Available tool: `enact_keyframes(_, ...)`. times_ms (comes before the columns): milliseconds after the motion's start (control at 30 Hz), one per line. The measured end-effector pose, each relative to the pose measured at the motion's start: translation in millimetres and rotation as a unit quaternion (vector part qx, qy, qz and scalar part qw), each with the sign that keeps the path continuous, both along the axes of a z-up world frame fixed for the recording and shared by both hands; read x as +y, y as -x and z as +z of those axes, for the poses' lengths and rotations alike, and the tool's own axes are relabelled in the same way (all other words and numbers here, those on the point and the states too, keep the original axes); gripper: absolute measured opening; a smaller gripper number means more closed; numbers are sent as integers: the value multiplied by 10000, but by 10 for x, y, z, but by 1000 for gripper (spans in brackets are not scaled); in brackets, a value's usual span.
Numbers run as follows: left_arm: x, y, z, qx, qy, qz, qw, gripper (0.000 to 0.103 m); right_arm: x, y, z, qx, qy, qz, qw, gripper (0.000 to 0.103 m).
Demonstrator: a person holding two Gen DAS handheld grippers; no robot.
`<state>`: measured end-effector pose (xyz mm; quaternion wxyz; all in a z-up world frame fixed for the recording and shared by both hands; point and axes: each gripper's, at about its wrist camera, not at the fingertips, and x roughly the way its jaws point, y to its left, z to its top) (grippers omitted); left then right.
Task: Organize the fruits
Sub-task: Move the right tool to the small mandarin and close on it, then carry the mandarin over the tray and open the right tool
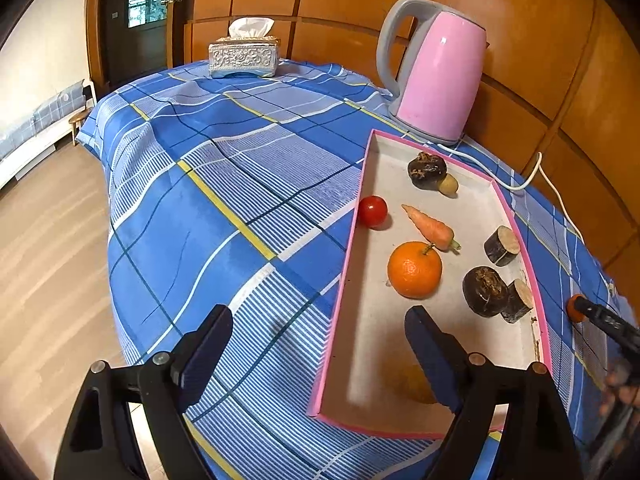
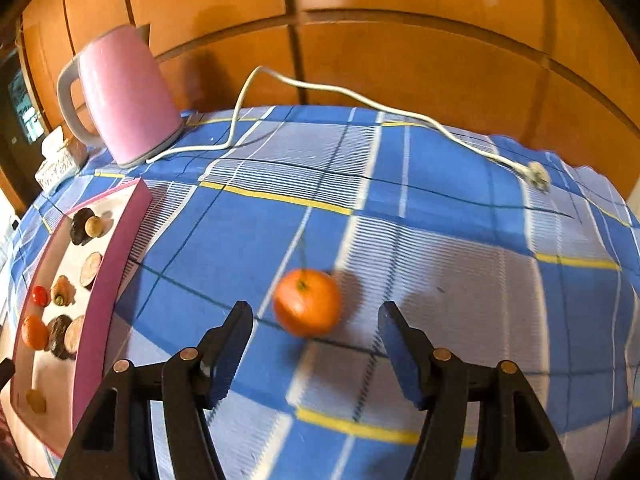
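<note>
Nearest my right camera, the right claw (image 2: 316, 344) stands about half open with nothing between its pads; the loose orange (image 2: 307, 302) lies on the blue checked cloth (image 2: 440, 184) just ahead of the fingertips, a little left of the midline. That view is smeared, so I judge the hand is travelling, and that is my first worry: if I close while it is sweeping, one pad may clip the round fruit and send it rolling across the counter, perhaps toward the far edge. The gap also looks only a little wider than the orange, so a slightly off-centre approach would push it rather than straddle it.

The pink tray (image 1: 348, 264) lies to the left of that orange, well apart from it. In it I see a second orange (image 1: 415, 270), a carrot (image 1: 430, 226), a tomato (image 1: 372, 211) against the near wall, and several dark root pieces. Carrying the fruit over, I could catch the tray's raised wall and shift the whole thing.

The left claw (image 1: 319, 350) is wide and empty, one finger over the tray floor, the other over the cloth outside it, straddling the wall. Lowering it would land a pad on the rim. The two claws are near each other at the tray's right side, so a collision is possible. The kettle (image 1: 436, 76) and its cord (image 2: 360, 98) lie farther back, out of the way.
</note>
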<state>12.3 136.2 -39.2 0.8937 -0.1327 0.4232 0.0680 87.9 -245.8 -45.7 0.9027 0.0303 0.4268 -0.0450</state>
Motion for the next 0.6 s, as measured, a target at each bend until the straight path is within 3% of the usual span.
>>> enact_keyframes(33, 8, 2, -2, 6, 9, 7, 10000, 88, 48, -47, -24, 71, 78, 26, 9999, 61)
enact_keyframes(100, 16, 0, -9, 21, 8, 18, 10000, 88, 97, -158, -93, 234, 247, 83, 9994, 40)
enact_keyframes(200, 29, -7, -19, 40, 32, 27, 10000, 88, 142, -165, -112, 209, 463, 102, 9987, 40)
enact_keyframes(600, 28, 26, -17, 52, 25, 13, 10000, 88, 159, -116, -118, 163, 539, 136, 9983, 39)
